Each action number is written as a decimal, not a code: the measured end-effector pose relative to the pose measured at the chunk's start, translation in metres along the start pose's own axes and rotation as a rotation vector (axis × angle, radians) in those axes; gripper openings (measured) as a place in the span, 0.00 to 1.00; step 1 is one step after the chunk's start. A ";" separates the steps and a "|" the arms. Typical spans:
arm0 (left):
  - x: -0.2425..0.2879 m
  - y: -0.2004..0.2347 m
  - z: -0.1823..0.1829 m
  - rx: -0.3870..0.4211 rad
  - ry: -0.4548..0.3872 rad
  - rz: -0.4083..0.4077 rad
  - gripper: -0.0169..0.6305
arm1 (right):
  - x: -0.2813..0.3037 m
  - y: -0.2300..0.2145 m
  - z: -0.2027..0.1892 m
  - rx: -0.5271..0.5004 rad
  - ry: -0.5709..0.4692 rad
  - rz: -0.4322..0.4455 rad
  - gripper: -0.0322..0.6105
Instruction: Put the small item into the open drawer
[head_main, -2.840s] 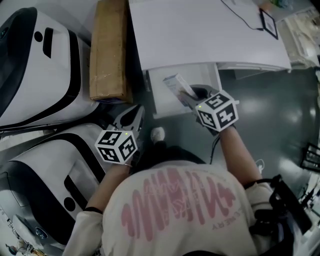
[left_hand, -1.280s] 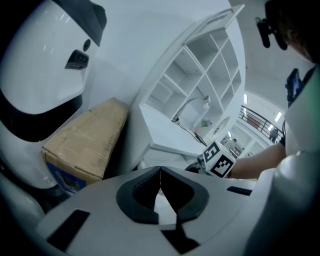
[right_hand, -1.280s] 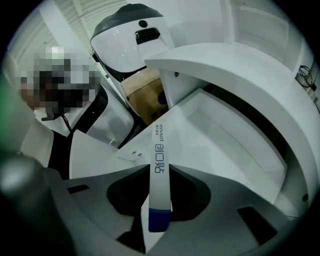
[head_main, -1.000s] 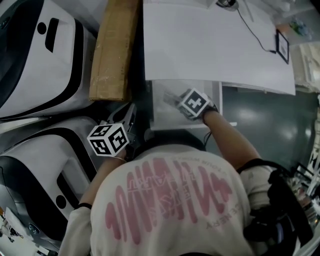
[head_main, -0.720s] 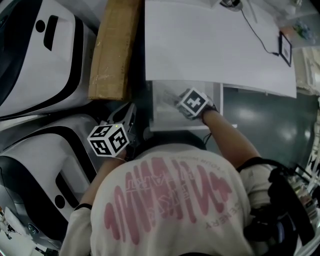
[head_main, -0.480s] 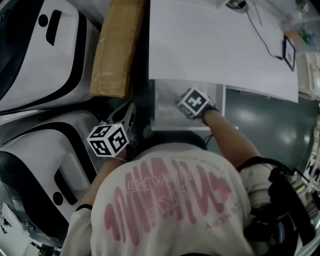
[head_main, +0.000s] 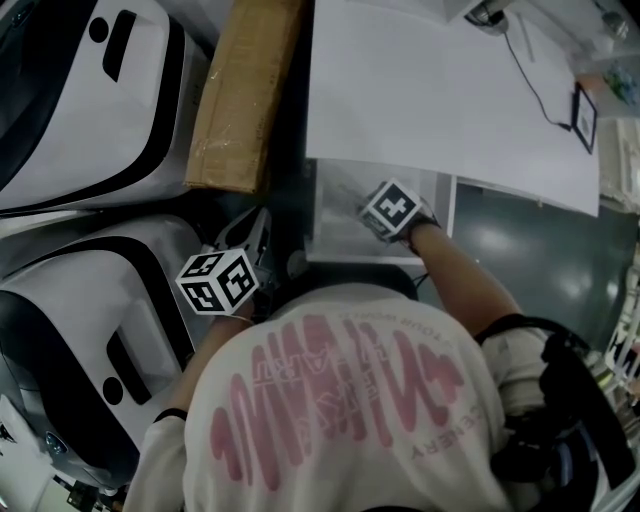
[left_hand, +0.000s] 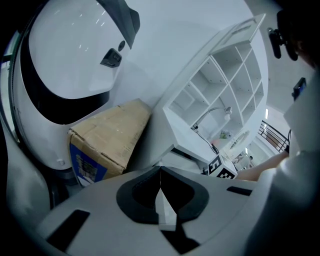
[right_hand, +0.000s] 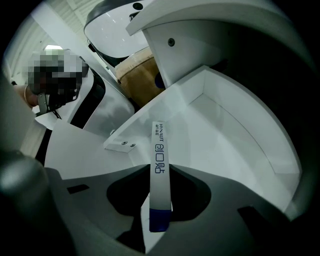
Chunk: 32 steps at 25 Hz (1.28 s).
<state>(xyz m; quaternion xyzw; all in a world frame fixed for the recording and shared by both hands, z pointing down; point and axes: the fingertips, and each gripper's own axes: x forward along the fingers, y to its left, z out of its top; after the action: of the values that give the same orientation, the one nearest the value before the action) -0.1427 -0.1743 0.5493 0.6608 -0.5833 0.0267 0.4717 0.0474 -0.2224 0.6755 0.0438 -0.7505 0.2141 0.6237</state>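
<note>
The small item is a slim white box (right_hand: 160, 165) with a blue end and blue print. My right gripper (right_hand: 160, 202) is shut on its lower part, and the box sticks out forward between the jaws. It hangs inside the open white drawer (right_hand: 240, 125), just above the drawer floor. In the head view the right gripper (head_main: 372, 210) reaches into the drawer (head_main: 330, 235) under the white desk top, and its marker cube hides the box. My left gripper (head_main: 252, 232) hangs to the left of the drawer, jaws together with nothing in them (left_hand: 161, 200).
A long cardboard box (head_main: 245, 95) lies left of the desk (head_main: 440, 90). Two big white and black shells (head_main: 90, 100) fill the left side. A cable and a small framed object (head_main: 586, 115) lie on the desk top. Dark floor is right of the drawer.
My right gripper has carried the box from above the drawer's front down into the drawer, and over the last second it has held almost still. The left gripper has not moved.
</note>
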 end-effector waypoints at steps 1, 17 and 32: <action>0.000 0.001 -0.001 -0.002 0.001 0.001 0.07 | 0.000 0.000 0.001 0.000 -0.004 0.000 0.20; -0.006 0.018 -0.001 -0.068 -0.031 0.039 0.07 | 0.018 -0.004 -0.009 0.024 0.065 0.000 0.20; -0.010 0.021 0.004 -0.070 -0.066 0.073 0.07 | 0.025 -0.004 -0.007 0.099 0.033 0.037 0.21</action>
<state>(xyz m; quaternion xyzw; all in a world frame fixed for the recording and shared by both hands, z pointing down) -0.1642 -0.1674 0.5535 0.6227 -0.6227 0.0017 0.4739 0.0501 -0.2185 0.7019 0.0571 -0.7292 0.2633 0.6290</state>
